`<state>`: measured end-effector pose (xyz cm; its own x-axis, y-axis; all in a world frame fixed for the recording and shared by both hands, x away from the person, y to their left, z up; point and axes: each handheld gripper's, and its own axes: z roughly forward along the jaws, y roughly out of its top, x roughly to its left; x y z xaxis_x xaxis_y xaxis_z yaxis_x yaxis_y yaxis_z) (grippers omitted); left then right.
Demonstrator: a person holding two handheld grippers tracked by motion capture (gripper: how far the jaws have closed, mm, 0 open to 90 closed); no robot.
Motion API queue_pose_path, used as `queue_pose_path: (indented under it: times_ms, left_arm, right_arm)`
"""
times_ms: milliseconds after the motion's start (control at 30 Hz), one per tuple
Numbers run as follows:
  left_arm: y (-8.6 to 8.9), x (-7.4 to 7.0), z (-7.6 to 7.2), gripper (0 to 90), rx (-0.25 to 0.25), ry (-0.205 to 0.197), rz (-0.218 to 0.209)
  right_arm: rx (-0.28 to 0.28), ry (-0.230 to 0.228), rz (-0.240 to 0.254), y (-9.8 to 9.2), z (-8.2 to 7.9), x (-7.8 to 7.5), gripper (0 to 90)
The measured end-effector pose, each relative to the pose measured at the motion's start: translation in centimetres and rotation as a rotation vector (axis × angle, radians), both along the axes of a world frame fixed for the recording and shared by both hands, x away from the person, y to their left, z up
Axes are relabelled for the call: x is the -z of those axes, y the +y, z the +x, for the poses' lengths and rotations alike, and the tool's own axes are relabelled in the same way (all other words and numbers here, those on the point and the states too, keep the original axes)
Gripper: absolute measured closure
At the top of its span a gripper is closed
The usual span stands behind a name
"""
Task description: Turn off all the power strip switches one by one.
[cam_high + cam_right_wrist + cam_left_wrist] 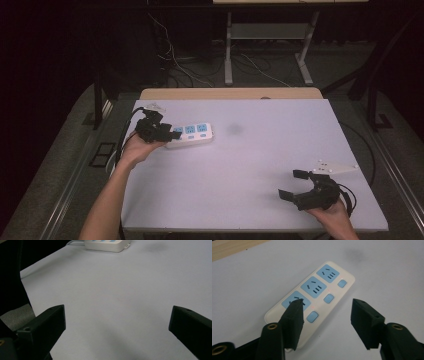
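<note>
A white power strip (pixel 192 134) with three blue sockets and three blue buttons lies flat at the left rear of the white table (pixel 250 170). My left gripper (pixel 172 134) sits at the strip's left end, jaws partly apart. In the left gripper view the power strip (pixel 319 290) runs away from the left gripper (pixel 327 303): one jaw hangs over the nearest socket and the other stands over bare table beside the strip, neither pressing on it. My right gripper (pixel 291 184) rests near the front right corner, open and empty. The right gripper (pixel 117 315) faces bare table, with the power strip (pixel 106 245) far off.
A faint grey smudge (pixel 234 130) marks the table just right of the strip. A wooden board (pixel 230 93) edges the table's far side. Behind it stand metal desk legs (pixel 228 50) and loose cables (pixel 175 60) on the floor.
</note>
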<state>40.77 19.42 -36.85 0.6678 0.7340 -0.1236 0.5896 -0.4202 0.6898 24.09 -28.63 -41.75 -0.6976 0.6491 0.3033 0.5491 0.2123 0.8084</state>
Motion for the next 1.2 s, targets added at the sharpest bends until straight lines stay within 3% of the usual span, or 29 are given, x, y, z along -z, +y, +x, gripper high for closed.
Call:
queue_pose_path:
  times_ms: [333, 633, 833, 1200]
  left_arm:
    - [-0.1, 0.9, 0.7, 61.4, 0.006, 0.017, 0.003]
    - [-0.4, 1.8, 1.4, 72.5, 0.016, 0.04, -0.007]
    - [-0.4, 2.3, 1.7, 88.2, 0.014, 0.05, -0.002]
    - [-0.5, 3.1, 2.2, 89.1, 0.005, 0.056, -0.004]
  right_arm:
    - [-0.001, -0.001, -0.001, 0.0, 0.0, 0.0, 0.6]
    - [-0.001, 0.0, -0.001, -0.1, 0.0, 0.0, 0.7]
    - [-0.002, 0.002, -0.003, -0.1, 0.0, 0.1, 0.7]
    - [-0.006, 0.003, -0.004, 0.0, 0.0, 0.2, 0.6]
